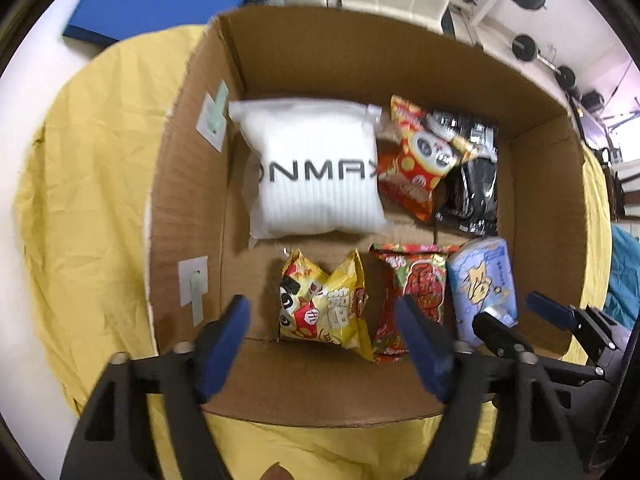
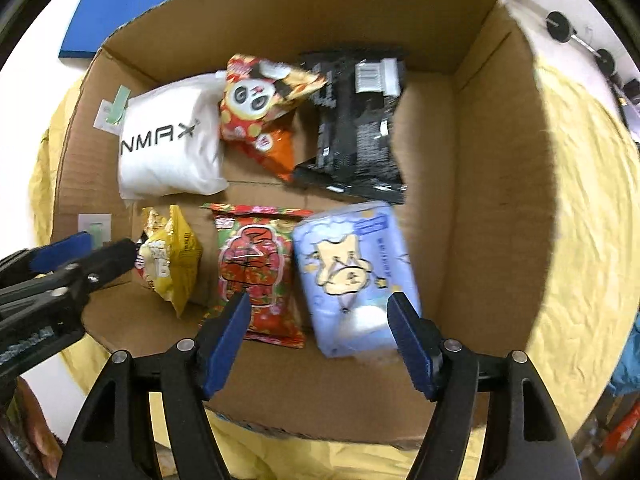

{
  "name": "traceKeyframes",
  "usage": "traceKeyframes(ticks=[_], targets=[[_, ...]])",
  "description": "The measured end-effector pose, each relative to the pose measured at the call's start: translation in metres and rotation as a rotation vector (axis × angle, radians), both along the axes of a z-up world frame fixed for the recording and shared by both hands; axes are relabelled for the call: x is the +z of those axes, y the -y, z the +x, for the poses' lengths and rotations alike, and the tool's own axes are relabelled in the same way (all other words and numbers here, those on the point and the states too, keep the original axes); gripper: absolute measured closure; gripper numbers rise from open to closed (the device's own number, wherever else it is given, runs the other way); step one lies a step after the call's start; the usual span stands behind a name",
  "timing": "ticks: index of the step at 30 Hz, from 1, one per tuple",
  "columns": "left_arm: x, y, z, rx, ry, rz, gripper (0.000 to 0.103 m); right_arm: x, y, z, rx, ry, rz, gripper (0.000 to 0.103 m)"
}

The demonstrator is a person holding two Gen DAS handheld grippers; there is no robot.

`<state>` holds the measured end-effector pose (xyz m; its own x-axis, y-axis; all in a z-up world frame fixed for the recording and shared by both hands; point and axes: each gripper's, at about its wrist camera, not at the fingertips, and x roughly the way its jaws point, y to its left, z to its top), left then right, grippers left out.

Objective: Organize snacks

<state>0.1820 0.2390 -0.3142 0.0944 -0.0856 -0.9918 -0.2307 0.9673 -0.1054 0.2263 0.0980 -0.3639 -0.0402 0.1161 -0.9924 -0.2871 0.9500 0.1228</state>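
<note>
The open brown cardboard box (image 2: pixel 492 184) holds six packets in two rows. The pale-blue rectangular cartoon-print packet (image 2: pixel 356 276) lies flat in the near row, long axis toward the box's far wall, beside the red printed packet (image 2: pixel 256 272). Right gripper (image 2: pixel 320 316) and left gripper (image 1: pixel 324 320) hover above, jaws spread, empty.

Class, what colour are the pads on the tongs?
Dark blue pads on black arms, clearest in the right wrist view.

Six packets in cardboard box (image 1: pixel 544 184) — left gripper (image 1: pixel 324 316) above (agape).

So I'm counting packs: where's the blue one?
The blue pack lies in the box, front row, right end, beside the red pack; the black pack lies behind it.
</note>
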Motion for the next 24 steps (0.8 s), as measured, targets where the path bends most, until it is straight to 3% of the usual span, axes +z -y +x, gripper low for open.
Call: traceKeyframes(ticks=[6, 11, 18, 24], targets=[[0.013, 0.004, -0.001, -0.001, 0.047, 0.046, 0.002, 0.02, 0.014, -0.004, -0.016, 0.051, -0.025, 0.015], [0.015, 0.003, -0.005, 0.003, 0.059, 0.05, 0.002, 0.037, 0.02, -0.006, -0.026, 0.093, -0.037, 0.001], [0.034, 0.007, -0.012, 0.002, 0.098, 0.07, 0.002, 0.043, 0.02, -0.007, -0.048, 0.125, -0.059, 0.0], [0.071, 0.017, -0.021, -0.007, 0.177, 0.104, 0.002, 0.063, 0.026, -0.011, -0.058, 0.173, -0.056, 0.0]])
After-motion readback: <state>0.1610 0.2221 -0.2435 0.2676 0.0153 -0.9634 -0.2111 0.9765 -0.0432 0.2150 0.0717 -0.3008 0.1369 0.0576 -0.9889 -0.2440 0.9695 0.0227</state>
